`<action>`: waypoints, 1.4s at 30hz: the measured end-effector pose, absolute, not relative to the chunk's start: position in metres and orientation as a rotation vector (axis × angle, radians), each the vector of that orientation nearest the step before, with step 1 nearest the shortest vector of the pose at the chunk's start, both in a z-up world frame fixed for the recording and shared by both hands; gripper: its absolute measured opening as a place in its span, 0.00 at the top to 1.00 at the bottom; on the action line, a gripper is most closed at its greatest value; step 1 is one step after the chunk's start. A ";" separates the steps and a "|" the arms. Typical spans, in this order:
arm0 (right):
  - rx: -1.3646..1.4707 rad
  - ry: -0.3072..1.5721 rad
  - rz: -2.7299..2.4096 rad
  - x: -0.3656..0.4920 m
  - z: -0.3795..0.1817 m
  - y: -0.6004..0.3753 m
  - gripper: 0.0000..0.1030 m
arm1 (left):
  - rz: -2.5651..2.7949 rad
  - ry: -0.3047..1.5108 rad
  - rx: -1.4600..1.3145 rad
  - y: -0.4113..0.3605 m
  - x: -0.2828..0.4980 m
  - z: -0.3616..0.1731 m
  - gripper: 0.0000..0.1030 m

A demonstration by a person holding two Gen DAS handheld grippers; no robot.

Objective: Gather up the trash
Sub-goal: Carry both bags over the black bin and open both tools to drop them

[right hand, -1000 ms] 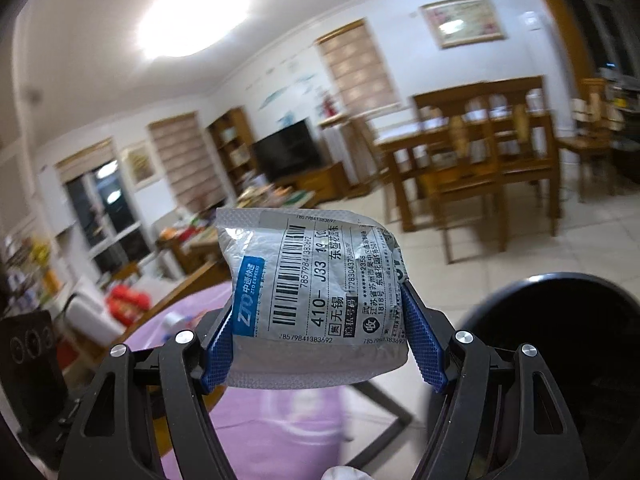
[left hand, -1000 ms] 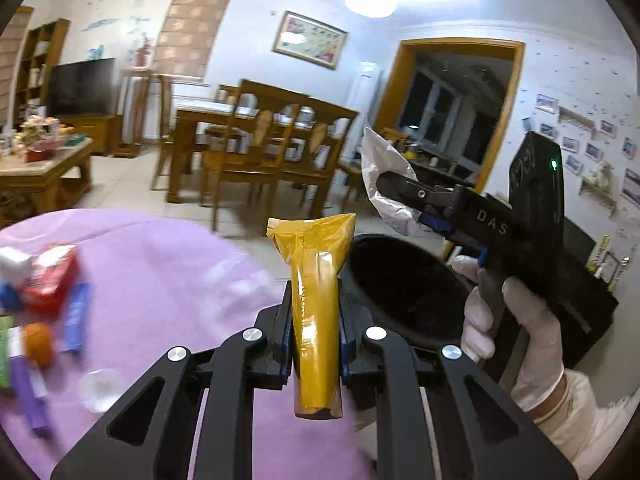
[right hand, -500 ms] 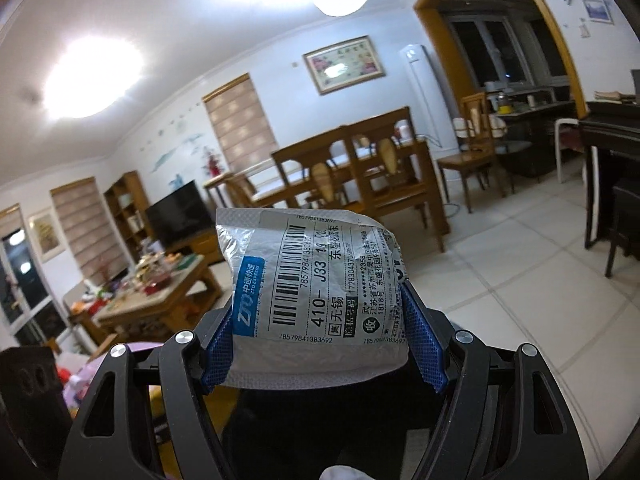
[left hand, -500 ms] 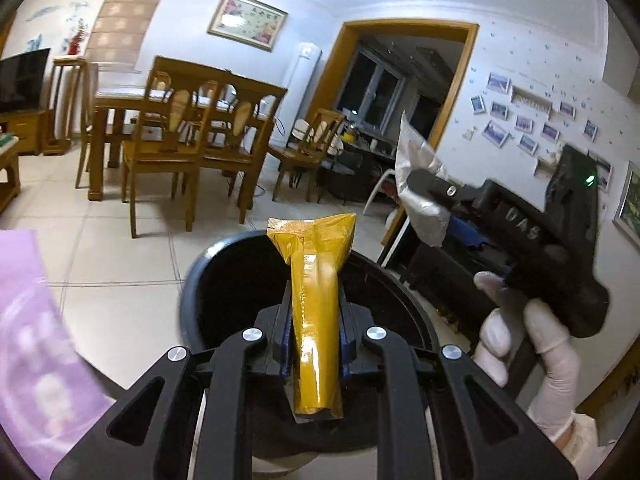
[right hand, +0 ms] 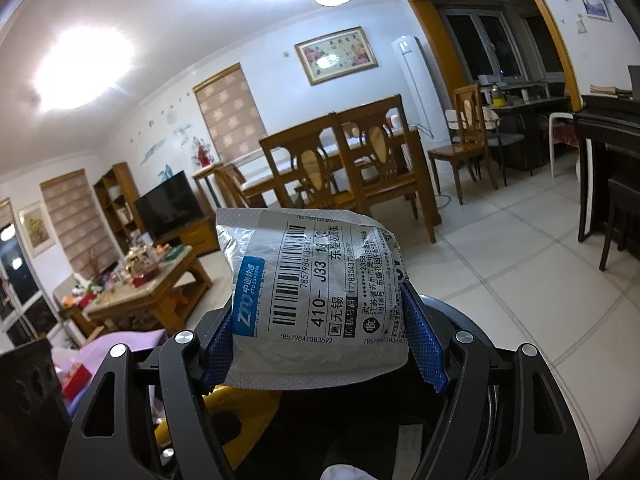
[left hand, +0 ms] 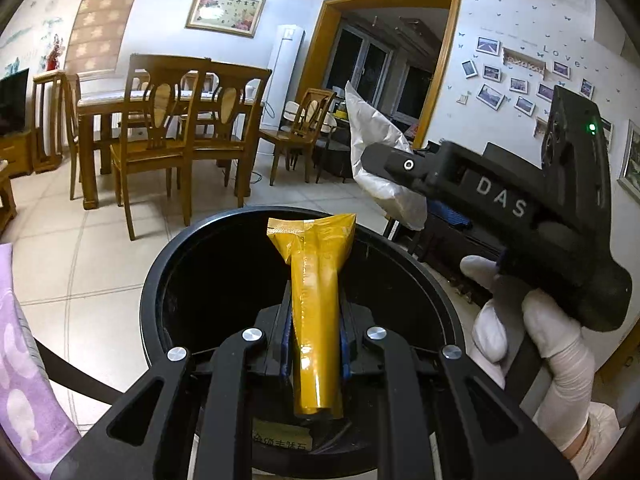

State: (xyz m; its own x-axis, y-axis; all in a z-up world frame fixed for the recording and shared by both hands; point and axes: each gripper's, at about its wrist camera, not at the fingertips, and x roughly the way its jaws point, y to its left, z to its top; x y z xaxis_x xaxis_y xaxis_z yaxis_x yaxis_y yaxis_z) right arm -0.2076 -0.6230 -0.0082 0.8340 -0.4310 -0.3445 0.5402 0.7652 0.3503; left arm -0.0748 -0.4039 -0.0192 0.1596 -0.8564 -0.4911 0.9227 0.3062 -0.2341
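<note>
My left gripper is shut on a yellow wrapper and holds it over the open mouth of a round black trash bin. My right gripper is shut on a grey courier bag with a barcode label. In the left wrist view the right gripper holds that grey bag above the bin's far right rim. In the right wrist view the bin rim shows below the bag, and the yellow wrapper shows underneath.
A purple-covered table edge lies at the left. A wooden dining table with chairs stands behind on the tiled floor. A cluttered coffee table and a TV are at the left of the right wrist view. Dark furniture is at the right.
Both grippers have swung from the purple table to over the black bin. The bin now fills the view below the left gripper. Both still hold their trash.
</note>
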 end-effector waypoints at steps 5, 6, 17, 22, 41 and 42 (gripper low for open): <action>0.455 0.267 -0.545 -0.202 -0.016 -0.622 0.29 | -1.281 0.614 0.140 -0.408 -0.079 -0.019 0.82; 0.453 0.271 -0.547 -0.202 -0.019 -0.622 0.29 | -1.286 0.611 0.142 -0.408 -0.080 -0.018 0.82; 0.429 0.279 -0.561 -0.194 -0.032 -0.617 0.29 | -1.284 0.621 0.142 -0.409 -0.078 -0.018 0.82; 0.429 0.281 -0.561 -0.193 -0.034 -0.617 0.29 | -1.282 0.622 0.153 -0.412 -0.076 -0.020 0.82; 0.430 0.297 -0.550 -0.189 -0.048 -0.610 0.28 | -1.278 0.641 0.189 -0.416 -0.077 -0.025 0.81; 0.430 0.298 -0.549 -0.189 -0.051 -0.608 0.28 | -1.278 0.642 0.190 -0.416 -0.078 -0.025 0.81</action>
State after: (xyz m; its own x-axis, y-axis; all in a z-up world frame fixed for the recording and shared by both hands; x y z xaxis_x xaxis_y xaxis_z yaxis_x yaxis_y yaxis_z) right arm -0.1887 -0.6083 -0.0507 0.8142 -0.4368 -0.3825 0.5589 0.7681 0.3125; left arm -0.0776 -0.4160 -0.0255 0.1427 -0.8276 -0.5430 0.9299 0.3000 -0.2129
